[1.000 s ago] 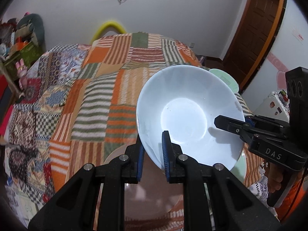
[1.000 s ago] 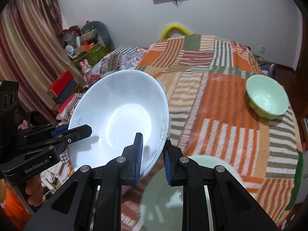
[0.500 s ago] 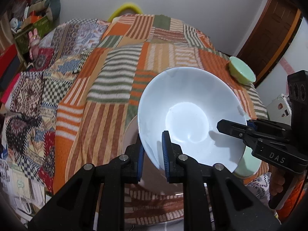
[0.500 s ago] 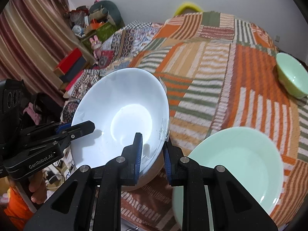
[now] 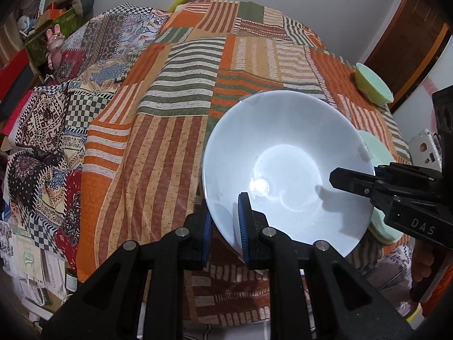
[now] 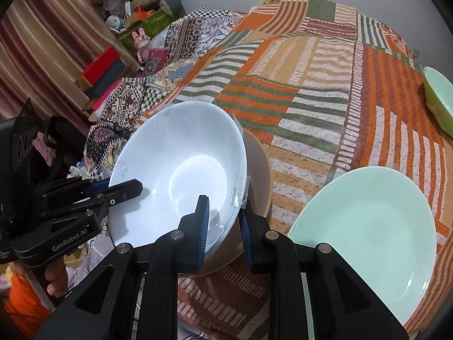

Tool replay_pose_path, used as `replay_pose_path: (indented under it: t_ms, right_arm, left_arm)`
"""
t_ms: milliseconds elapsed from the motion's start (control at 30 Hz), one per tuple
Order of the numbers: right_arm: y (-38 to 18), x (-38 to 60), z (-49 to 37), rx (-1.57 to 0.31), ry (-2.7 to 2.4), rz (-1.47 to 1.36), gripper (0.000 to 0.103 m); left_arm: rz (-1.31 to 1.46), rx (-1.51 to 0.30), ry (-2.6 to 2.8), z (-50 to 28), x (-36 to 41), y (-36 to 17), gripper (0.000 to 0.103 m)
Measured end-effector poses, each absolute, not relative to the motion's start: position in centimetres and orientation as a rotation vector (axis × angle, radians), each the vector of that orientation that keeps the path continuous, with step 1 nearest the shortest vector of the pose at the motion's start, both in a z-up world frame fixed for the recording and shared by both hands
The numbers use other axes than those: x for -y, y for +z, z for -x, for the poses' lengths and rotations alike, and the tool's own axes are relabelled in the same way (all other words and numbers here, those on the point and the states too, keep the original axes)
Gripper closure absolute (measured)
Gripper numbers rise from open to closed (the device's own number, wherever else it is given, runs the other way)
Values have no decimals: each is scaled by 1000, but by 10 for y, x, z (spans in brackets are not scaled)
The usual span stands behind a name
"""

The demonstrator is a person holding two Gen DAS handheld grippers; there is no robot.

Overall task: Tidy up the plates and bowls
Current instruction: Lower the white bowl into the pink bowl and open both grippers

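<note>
A white deep bowl point(image 5: 286, 164) point(image 6: 175, 175) hangs tilted just above the near edge of the cloth-covered table. My left gripper point(image 5: 225, 212) point(image 6: 127, 188) is shut on its near-left rim. On the opposite rim my right gripper point(image 6: 223, 209) point(image 5: 354, 181) is shut too. Under the bowl lies a brown plate point(image 6: 259, 175), mostly hidden. To the right lies a pale green plate point(image 6: 368, 226) point(image 5: 379, 153). A small green bowl point(image 5: 373, 85) point(image 6: 438, 99) stands at the far right edge.
A striped patchwork cloth point(image 5: 170, 113) covers the table. Boxes and toys point(image 6: 107, 65) are piled against the curtain on the left. A wooden door point(image 5: 410, 42) stands at the right. A hand point(image 6: 56, 277) holds the left gripper's handle.
Both grippers have come down and forward with the white bowl still held. The bowl now sits lower over the brown plate, and the green plate has come fully into the right wrist view.
</note>
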State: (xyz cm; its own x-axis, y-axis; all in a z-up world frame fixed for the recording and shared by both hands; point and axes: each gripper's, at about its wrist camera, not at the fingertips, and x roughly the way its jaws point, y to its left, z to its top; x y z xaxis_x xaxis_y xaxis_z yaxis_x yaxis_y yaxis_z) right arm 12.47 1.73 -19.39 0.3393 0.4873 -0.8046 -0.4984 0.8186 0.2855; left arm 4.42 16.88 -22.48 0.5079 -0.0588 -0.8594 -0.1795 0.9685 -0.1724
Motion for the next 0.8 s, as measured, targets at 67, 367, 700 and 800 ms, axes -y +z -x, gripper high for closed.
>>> replay_pose_path:
  t_ms: [67,367,700,800]
  right_arm:
    - [-195,-17,-125,-1048,640,19,84]
    - [-200,-29,-123,-1040,636,93,83]
    - [-196,-32,-131,-1048,643,183,77]
    - [-196,-31,-134,-1080,663,175,76]
  left_arm:
    - [241,-1043,82,-45,-170,-227,86]
    - [251,-1079,83,-49,-174,-241,86]
    - [217,-1085,101,-53,-170,-241,86]
    - [209,-1083,108,-52,-171,-239,86]
